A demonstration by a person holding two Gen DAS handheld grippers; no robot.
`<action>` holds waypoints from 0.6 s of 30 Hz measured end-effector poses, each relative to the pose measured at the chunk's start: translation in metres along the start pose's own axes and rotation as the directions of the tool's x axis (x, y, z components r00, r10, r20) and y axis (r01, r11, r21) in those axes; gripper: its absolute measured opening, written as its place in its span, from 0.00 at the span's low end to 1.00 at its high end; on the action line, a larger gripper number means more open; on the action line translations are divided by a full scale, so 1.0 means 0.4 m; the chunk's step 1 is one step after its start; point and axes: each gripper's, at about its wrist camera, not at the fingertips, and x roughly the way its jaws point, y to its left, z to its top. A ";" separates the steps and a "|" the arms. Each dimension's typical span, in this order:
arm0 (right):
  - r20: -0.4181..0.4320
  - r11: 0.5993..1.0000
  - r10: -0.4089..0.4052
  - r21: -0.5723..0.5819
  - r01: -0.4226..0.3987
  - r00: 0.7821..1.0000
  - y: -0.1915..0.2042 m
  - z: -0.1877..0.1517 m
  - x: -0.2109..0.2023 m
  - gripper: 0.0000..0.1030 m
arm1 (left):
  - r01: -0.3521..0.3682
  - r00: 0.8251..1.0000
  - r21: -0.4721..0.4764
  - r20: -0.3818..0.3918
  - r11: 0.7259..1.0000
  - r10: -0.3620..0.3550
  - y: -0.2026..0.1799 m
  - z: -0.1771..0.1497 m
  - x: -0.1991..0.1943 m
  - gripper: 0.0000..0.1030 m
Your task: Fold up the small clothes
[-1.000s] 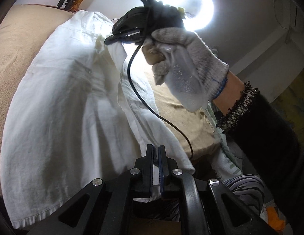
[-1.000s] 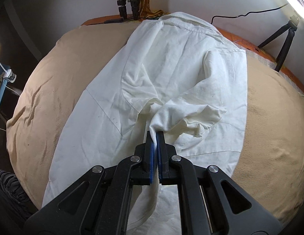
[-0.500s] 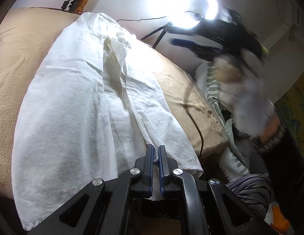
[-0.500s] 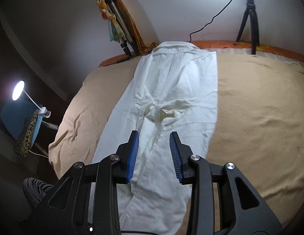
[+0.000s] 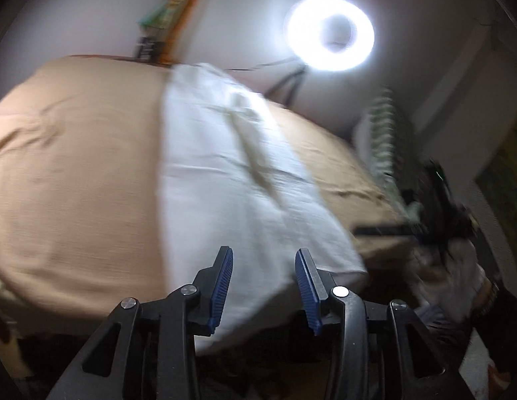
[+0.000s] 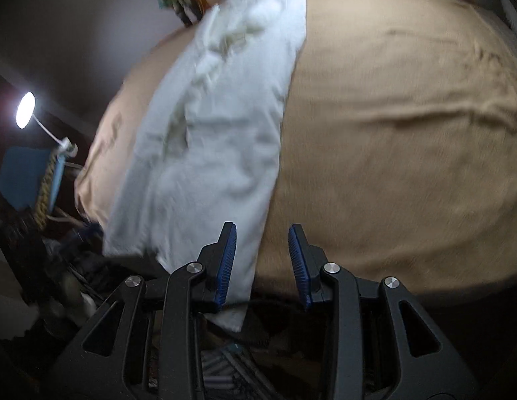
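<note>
Both wrist views look down, sharing the white garment [image 5: 232,180].

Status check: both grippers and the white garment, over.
Left gripper jaws opening, nothing between them. Right gripper open, empty. White garment lies in a long strip on the tan bedcover, hem overhanging. Nothing in the way.

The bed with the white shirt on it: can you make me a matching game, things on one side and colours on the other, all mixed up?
Things:
1. shirt
2. bed cover
3. gripper pads
4. ring light

Colours or states:
A. tan
B. glowing bright
C. white cloth lying long and narrow
D. blue

Right pairs: 1-C, 2-A, 3-D, 4-B.
</note>
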 end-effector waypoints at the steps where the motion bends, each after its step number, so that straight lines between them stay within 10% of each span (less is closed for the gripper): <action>1: -0.008 1.000 -0.001 -0.004 0.000 1.000 0.008 -0.008 0.010 0.33 | -0.017 1.000 -0.020 0.006 1.000 0.017 0.014 0.008 -0.005 0.37; 10: -0.084 0.976 -0.184 -0.132 0.172 0.979 0.133 -0.075 0.010 0.28 | -0.156 0.988 0.053 -0.004 0.986 0.157 0.038 0.048 0.040 0.38; 18: 0.059 0.986 -0.110 -0.118 0.117 0.992 0.181 -0.014 -0.116 0.31 | -0.137 0.989 -0.009 -0.065 0.991 0.136 0.063 0.013 0.025 0.38</action>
